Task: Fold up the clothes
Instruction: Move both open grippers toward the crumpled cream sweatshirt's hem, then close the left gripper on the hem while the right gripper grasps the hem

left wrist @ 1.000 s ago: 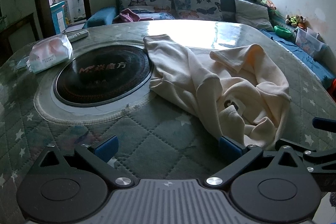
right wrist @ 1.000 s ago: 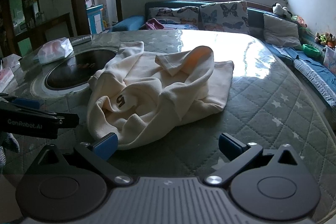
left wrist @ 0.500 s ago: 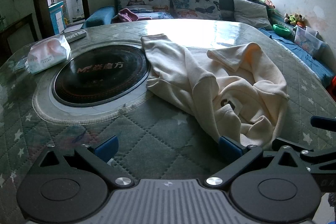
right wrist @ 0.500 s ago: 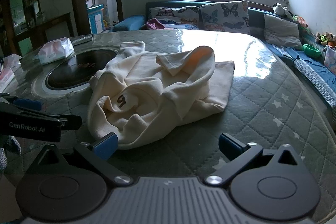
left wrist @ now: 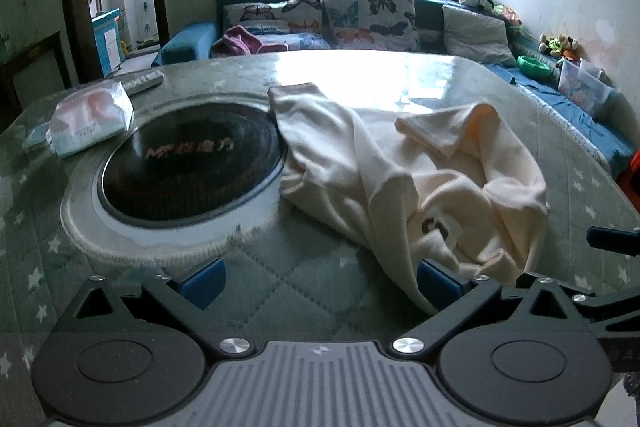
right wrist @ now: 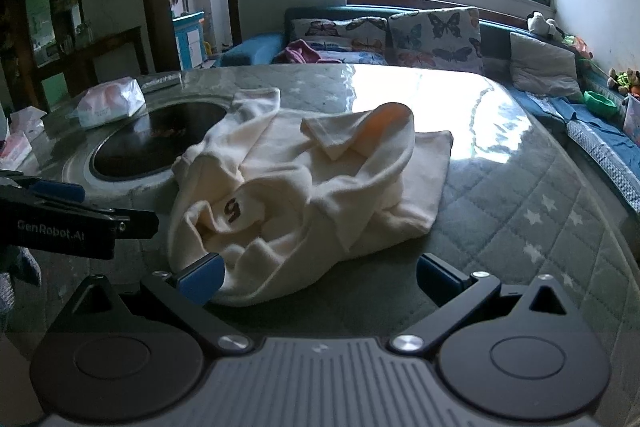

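**Crumpled cream garment on the bench, both grippers spread wide and empty**

A cream-coloured knit garment (left wrist: 404, 183) lies bunched on the round bench covered in green quilted star-print cloth (left wrist: 288, 279). Its far edge overlaps the rim of the black circular glass cooktop (left wrist: 188, 163) set into the bench. A dark printed mark shows among the folds, too creased to read in full. How the sleeves and body are arranged cannot be made out.

The left gripper (left wrist: 320, 277) sits low at the bench's near edge, its blue-tipped fingers (left wrist: 202, 281) far apart with nothing between them; the right-hand pad is just beside the garment's near hem, and contact cannot be judged. The right gripper (right wrist: 320, 273) is likewise wide open, its left pad at the hem.

A white plastic pack of tissues (left wrist: 90, 121) rests beyond the cooktop. In the right wrist view the left tool is cut off by the frame edge
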Motion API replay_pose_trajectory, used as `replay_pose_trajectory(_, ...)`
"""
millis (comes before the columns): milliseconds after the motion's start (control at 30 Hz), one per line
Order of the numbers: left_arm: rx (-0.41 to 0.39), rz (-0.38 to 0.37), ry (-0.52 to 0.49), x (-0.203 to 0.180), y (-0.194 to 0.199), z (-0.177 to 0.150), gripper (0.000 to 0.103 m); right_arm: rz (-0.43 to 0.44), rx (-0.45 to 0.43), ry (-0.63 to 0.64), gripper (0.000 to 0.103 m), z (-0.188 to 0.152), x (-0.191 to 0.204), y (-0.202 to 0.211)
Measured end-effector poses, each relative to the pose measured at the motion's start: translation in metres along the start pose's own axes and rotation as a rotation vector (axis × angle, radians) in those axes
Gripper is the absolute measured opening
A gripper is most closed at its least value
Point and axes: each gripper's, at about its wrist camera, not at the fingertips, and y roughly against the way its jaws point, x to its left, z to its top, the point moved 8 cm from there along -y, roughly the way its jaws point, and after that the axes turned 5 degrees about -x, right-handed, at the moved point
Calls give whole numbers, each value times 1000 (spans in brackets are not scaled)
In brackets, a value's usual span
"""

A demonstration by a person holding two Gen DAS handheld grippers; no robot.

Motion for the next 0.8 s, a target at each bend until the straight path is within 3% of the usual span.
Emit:
replay_pose_trajectory(500, -61, -12, -29, -4, -45, 64, 98, -50, -17, 63, 97, 49, -36, -40)
replay_pose_trajectory(800, -18, -37, -77, -21, -99, 83, 90, -59, 21, 61, 87, 76, -74, -93)
